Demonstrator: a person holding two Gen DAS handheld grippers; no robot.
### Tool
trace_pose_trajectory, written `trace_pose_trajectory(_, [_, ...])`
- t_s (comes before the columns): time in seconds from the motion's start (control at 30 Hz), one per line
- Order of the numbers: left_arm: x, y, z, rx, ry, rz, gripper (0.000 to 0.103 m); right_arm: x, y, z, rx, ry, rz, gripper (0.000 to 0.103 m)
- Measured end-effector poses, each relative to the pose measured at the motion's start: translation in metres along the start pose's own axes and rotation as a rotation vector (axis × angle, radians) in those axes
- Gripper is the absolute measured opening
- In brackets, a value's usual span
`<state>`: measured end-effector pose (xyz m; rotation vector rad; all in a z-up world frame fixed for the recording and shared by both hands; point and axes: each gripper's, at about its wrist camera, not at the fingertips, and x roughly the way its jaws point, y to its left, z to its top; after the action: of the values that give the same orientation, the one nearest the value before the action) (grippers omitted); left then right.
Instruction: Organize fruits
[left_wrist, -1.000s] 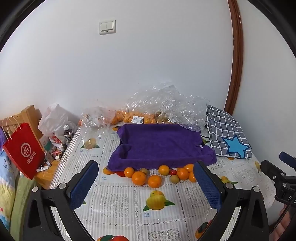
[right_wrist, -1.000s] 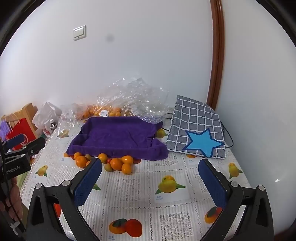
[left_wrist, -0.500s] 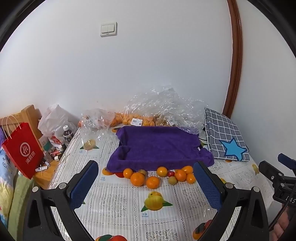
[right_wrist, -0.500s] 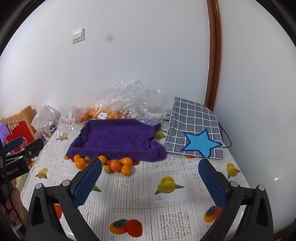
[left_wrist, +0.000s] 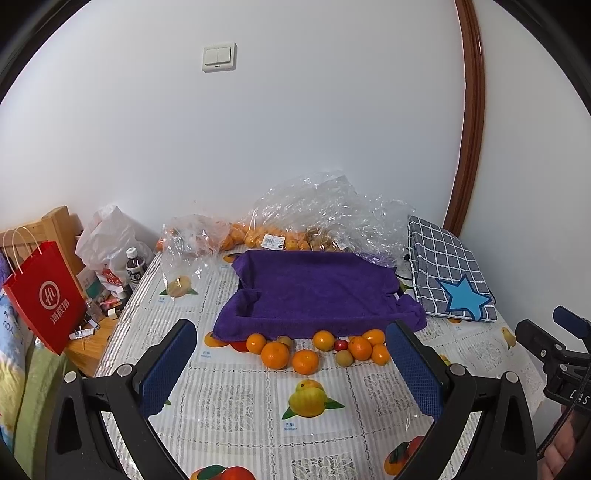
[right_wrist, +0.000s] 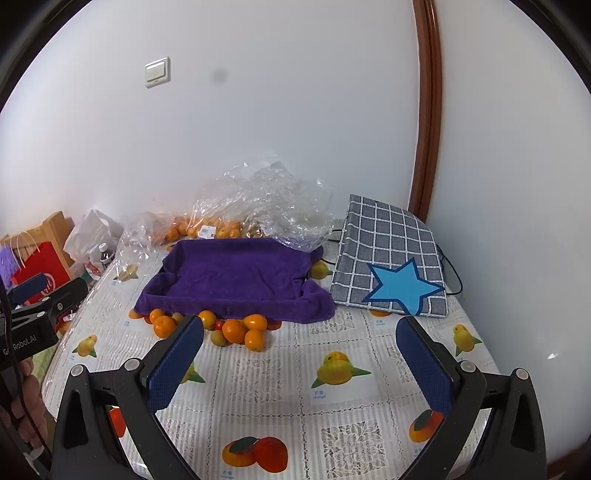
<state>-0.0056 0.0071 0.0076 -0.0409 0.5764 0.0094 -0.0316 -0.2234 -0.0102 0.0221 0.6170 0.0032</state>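
Fruits sitting loose on surface at towel's 6 o'clock edge. Both grippers hovering, fingers wide, empty. Approach step; next move calls for closing on one orange.

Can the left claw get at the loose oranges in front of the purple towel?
Probably yes. The left claw is open and lined up with the loose oranges, which lie on bare tablecloth before the purple towel; nothing stands between.
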Motion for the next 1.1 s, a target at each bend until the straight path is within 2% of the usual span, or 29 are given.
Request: trace_pose_trajectory(1.1, [-0.0073, 0.0014, -0.0037, -0.011, -0.007, -0.010, 0.103, -0.0057, 0.0014, -0.0017, -0.007, -0.012, -0.003, 0.102])
